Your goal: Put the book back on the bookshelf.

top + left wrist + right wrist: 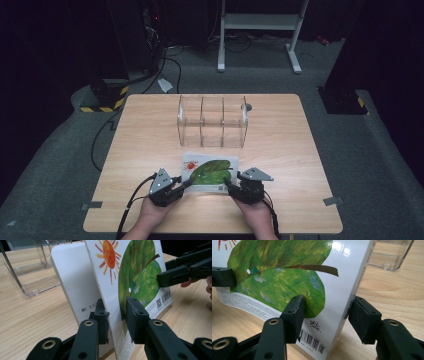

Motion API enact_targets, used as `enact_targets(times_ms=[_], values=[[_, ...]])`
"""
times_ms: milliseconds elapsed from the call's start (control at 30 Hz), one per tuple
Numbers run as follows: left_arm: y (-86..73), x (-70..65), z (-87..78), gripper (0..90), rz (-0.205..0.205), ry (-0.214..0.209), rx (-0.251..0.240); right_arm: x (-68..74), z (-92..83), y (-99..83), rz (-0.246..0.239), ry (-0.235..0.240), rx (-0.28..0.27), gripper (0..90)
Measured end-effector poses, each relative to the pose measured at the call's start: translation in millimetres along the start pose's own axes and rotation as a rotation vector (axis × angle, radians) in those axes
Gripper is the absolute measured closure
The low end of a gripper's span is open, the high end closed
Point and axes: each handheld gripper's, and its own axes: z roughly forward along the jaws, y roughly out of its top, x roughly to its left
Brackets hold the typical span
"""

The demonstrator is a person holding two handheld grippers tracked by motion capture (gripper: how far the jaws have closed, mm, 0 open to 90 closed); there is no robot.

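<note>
A picture book (210, 172) with a green leaf and an orange sun on its cover lies near the table's front edge. My left gripper (186, 184) is at its front left corner, shut on the lifted cover (135, 277); the pads (136, 317) clamp it, and a white page (72, 277) stands apart behind. My right gripper (230, 184) is at the front right corner. Its jaws straddle the spine side of the book (287, 277). One pad (295, 315) is over the cover near the barcode, and the other sits just off the back. The right gripper (162, 277) also reaches in from the right.
A clear plastic organizer (212, 122) with three compartments stands upright on the wooden table (150, 130) behind the book. Its base is close by in the left gripper view (32, 277) and the right gripper view (389, 255). Cables trail off the front edge.
</note>
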Motion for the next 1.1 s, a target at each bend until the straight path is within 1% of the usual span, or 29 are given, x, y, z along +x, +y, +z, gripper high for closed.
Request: enact_targets(times_ms=[100,133,167,300,367,533,600,633,667,767,833,933,1000,1033,1100], values=[[-1.6,0.3,2.4,72.2,0.023,0.013,0.024,0.0,-1.9,0.3,-0.009,-0.007,-0.019,47.0],[-2.3,-0.4,3.5,72.1,0.023,0.016,0.027,0.5,-2.7,0.2,-0.005,-0.011,-0.028,47.5],[-2.6,0.1,4.0,72.1,0.034,0.024,0.032,0.5,-4.0,0.3,-0.014,-0.016,-0.037,48.4],[-3.5,-0.4,5.7,71.8,0.027,0.026,0.035,1.1,-5.0,-0.6,-0.024,-0.018,-0.044,48.4],[-3.7,-0.2,6.0,71.7,0.036,0.032,0.038,1.2,-5.2,-0.8,-0.027,-0.018,-0.045,48.4],[-4.3,-0.2,7.4,71.0,0.039,0.037,0.041,2.5,-6.6,-1.9,-0.032,-0.022,-0.054,48.3],[-4.5,0.1,8.8,70.9,0.054,0.046,0.043,2.7,-7.3,-2.1,-0.033,-0.029,-0.061,48.3],[-4.7,-0.5,9.7,70.9,0.048,0.043,0.042,2.7,-7.3,-2.1,-0.033,-0.029,-0.061,48.3],[-4.5,-0.3,11.0,70.8,0.050,0.043,0.040,2.5,-7.6,-2.2,-0.033,-0.032,-0.061,48.2],[-4.4,-0.4,14.0,69.8,0.071,0.053,0.045,0.6,-9.4,-2.4,-0.033,-0.039,-0.075,48.2],[-5.1,-0.9,15.0,69.6,0.074,0.053,0.050,0.6,-9.7,-2.6,-0.034,-0.040,-0.081,48.1],[-5.5,-1.5,14.9,68.6,0.078,0.054,0.055,1.5,-11.0,-4.4,-0.042,-0.042,-0.087,48.2],[-6.0,-1.5,14.0,67.7,0.090,0.059,0.062,1.9,-13.6,-7.1,-0.059,-0.034,-0.100,48.2],[-6.5,-2.2,13.8,67.7,0.085,0.054,0.063,1.9,-13.6,-7.1,-0.059,-0.034,-0.100,48.2],[-7.8,-2.8,12.1,67.3,0.092,0.048,0.069,3.4,-16.0,-8.1,-0.074,-0.033,-0.106,47.9]])
